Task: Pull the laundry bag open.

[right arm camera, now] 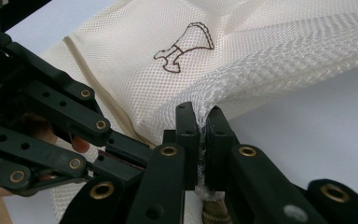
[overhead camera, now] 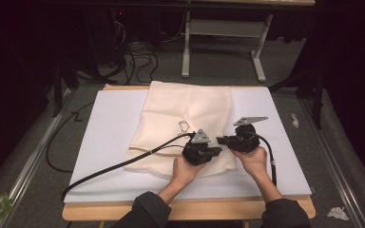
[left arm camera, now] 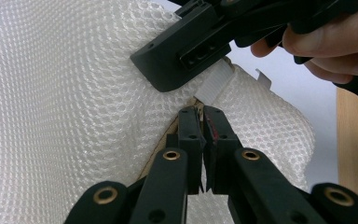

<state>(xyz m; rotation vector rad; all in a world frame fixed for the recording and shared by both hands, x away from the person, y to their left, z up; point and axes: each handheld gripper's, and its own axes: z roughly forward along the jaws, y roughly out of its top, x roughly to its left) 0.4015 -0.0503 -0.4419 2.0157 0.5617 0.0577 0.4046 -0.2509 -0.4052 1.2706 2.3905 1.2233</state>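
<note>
A cream mesh bag [overhead camera: 185, 123] lies flat on a white board [overhead camera: 109, 142], with a small brown outline figure [right arm camera: 184, 46] stitched on it. My left gripper [overhead camera: 217, 152] is at the bag's near right corner. Its jaws [left arm camera: 203, 114] are shut on the tan zipper seam [left arm camera: 165, 144], just below a white webbing tab [left arm camera: 216, 81]. My right gripper [overhead camera: 221, 139] faces it from the right, its jaws [right arm camera: 203, 119] shut on a bunched fold of the mesh bag [right arm camera: 242, 70]. The two grippers' tips nearly meet. What the pads hold inside is hidden.
The board rests on a wooden table [overhead camera: 195, 211] whose edge runs along the front. A black cable [overhead camera: 119, 166] trails left from the left gripper across the board. Behind the table are a grey table frame [overhead camera: 223, 28] and floor cables [overhead camera: 140, 59]. Scraps of paper [overhead camera: 337, 213] lie on the floor.
</note>
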